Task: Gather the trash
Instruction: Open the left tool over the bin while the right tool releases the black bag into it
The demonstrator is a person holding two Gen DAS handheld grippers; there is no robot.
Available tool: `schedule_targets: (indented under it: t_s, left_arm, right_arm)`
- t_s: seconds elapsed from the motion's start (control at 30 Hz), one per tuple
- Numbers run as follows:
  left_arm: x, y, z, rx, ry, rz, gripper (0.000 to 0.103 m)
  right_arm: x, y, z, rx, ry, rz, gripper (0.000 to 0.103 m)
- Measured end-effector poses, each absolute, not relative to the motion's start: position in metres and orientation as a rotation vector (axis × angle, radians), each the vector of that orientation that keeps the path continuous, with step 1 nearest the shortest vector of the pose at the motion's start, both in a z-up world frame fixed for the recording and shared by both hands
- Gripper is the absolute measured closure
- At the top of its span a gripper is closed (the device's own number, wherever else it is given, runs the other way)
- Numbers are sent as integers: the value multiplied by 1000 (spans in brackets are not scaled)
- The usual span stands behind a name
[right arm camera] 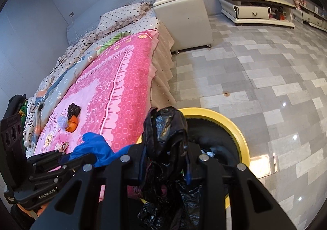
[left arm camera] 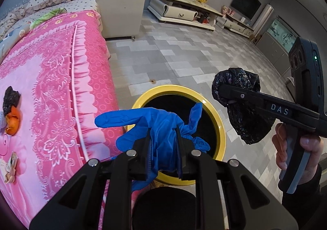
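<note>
**Glove and bag held over the bin**

The blue glove (left arm camera: 163, 134) is pinched in the left gripper (left arm camera: 163, 148), above the near rim of the yellow bin (left arm camera: 221, 127). Its long axis runs away from the gripper, one finger pointing left toward the bed, another pointing up and far. The black bag (left arm camera: 243, 107) is crumpled and clamped in the right gripper (left arm camera: 224, 92), hanging just right of the bin's rim. In the right wrist view the bag (right arm camera: 165, 127) stands upright between the jaws and hides part of the bin's mouth (right arm camera: 241, 138); something pale, perhaps paper, lies inside. On the pink blanket (left arm camera: 61, 78), far left, lie orange peel (left arm camera: 13, 121) and a dark scrap (left arm camera: 11, 99). A white nightstand (left arm camera: 120, 11) stands beyond the bed.
</note>
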State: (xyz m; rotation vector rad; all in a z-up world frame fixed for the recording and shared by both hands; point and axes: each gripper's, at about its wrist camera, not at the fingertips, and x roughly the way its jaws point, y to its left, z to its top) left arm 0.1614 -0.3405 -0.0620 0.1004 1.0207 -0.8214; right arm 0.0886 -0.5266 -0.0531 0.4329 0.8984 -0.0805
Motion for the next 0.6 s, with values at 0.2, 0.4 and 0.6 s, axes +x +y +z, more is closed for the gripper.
schedule_targets:
  t_s: [0.2, 0.4, 0.6]
  left_arm:
    - [159, -356, -78, 115, 1047, -840, 85]
    - [160, -356, -87, 98, 1070, -846, 77]
    - [160, -353, -87, 90, 1066, -847, 70]
  right_arm:
    - [94, -536, -69, 460, 933, -86, 76]
    - [94, -543, -76, 489, 945, -91, 75]
    - [92, -544, -73, 501, 938, -98, 70]
